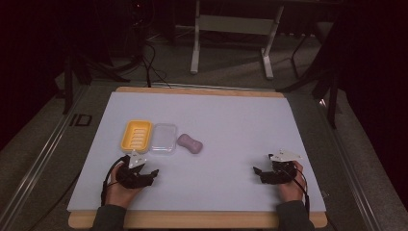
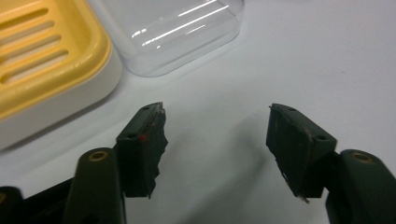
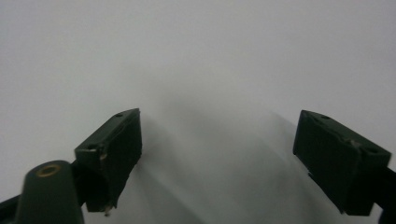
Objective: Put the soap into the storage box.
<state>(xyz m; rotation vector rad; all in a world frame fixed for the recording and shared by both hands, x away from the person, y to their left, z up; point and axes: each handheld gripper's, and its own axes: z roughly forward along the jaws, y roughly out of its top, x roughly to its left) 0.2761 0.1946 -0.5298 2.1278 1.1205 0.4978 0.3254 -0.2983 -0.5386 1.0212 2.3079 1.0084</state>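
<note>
A yellow soap dish (image 1: pixel 136 135) lies left of centre on the white mat, with a clear plastic lid (image 1: pixel 163 137) beside it and a purple soap bar (image 1: pixel 189 143) to the right of the lid. My left gripper (image 1: pixel 153 175) rests low just in front of the dish, open, nothing between its jaws. In the left gripper view the gripper (image 2: pixel 215 116) points at bare mat, with the dish (image 2: pixel 51 60) at upper left and the lid (image 2: pixel 173 32) above. My right gripper (image 1: pixel 258 172) sits at the near right, open and empty; in its own view the gripper (image 3: pixel 219 119) faces plain mat.
The white mat (image 1: pixel 231 120) covers a wooden table whose front edge (image 1: pixel 192 220) runs along the bottom. Beyond the table's far edge stand a metal stand's legs (image 1: pixel 231 48) and cables on a dark floor.
</note>
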